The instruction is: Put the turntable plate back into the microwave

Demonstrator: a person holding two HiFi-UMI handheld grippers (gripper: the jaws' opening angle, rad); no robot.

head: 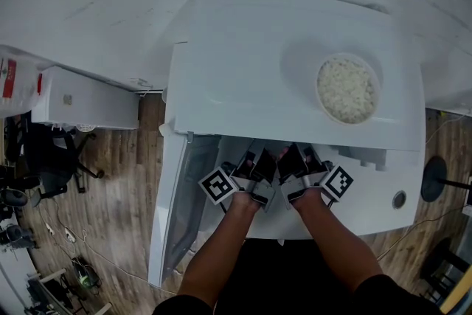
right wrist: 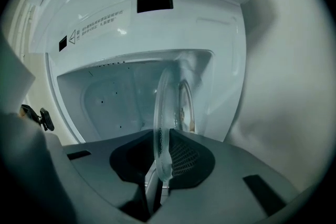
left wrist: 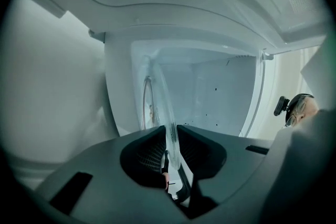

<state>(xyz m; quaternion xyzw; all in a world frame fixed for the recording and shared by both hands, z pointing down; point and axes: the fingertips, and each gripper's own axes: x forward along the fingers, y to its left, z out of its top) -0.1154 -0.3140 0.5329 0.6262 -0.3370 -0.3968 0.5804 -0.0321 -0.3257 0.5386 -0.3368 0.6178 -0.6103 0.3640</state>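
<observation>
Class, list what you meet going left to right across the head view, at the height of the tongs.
Black office chair → open microwave door → left tongs → right tongs → round black stand base.

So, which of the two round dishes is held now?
The clear glass turntable plate, clamped by the left hand-held gripper and the right hand-held gripper; the bowl of rice stands free on the microwave.

Flat, cool light leaves the boxy white microwave pale and almost shadowless in the head view, while both gripper views are dimmer, fisheye-bent and black-cornered, with the clear glass turntable plate blurred at lower centre.
</observation>
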